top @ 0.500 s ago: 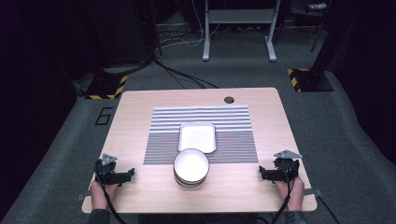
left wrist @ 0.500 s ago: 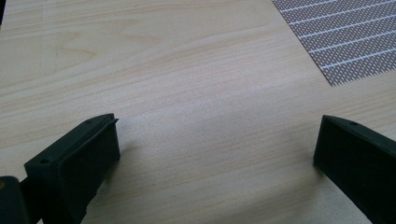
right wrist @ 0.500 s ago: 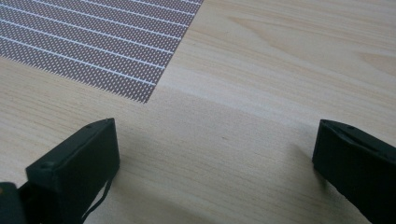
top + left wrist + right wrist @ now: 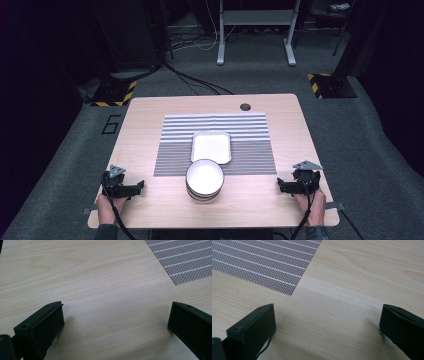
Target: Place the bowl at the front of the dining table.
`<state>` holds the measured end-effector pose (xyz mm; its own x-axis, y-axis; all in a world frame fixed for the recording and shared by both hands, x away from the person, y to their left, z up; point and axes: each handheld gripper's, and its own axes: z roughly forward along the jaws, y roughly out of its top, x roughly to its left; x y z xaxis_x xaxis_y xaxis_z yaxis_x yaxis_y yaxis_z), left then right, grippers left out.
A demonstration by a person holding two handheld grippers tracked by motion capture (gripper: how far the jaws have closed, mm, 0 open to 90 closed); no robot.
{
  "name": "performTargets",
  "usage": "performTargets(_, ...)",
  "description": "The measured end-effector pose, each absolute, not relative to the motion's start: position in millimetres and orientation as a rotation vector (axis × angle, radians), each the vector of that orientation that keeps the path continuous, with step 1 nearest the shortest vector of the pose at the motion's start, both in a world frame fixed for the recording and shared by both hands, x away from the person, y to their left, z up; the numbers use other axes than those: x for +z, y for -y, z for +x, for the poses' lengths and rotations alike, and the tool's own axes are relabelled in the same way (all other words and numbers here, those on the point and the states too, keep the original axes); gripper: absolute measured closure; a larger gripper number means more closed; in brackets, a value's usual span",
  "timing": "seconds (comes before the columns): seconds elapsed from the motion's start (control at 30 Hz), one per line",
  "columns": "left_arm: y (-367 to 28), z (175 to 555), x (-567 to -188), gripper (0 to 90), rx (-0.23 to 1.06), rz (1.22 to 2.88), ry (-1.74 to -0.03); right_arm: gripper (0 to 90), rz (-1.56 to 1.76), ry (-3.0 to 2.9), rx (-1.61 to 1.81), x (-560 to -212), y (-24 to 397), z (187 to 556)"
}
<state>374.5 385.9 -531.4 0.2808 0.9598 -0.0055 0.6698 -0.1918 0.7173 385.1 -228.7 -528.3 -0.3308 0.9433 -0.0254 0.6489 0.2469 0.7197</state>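
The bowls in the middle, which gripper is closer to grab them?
Probably left, though barely. The left gripper sits slightly nearer the stacked bowls than the right gripper. Both are open, resting on the table.

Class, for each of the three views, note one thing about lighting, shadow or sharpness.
High view: the pale wooden table is lit while the surrounding room is dark. Left gripper view: the black left gripper jaws are near and slightly soft, with a faint shadow beside them. Right gripper view: the striped woven placemat is sharp; soft shadows lie by the black right gripper.

Bright, sharp tabletop; dark, dim surroundings
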Motion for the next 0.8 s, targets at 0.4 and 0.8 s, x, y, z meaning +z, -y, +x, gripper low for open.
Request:
performTargets(0.4,-379.5,370.4,-523.7,0.2,0.590,1.932,-1.413,0.2,1.426,-2.028,0.924,-516.9,222.4,375.3)
performTargets(0.8,-374.2,365.5,-513.5,0.8,0.547,1.912,-1.367,1.2,1.375,-2.060,0.954,-504.6,204.6,370.9)
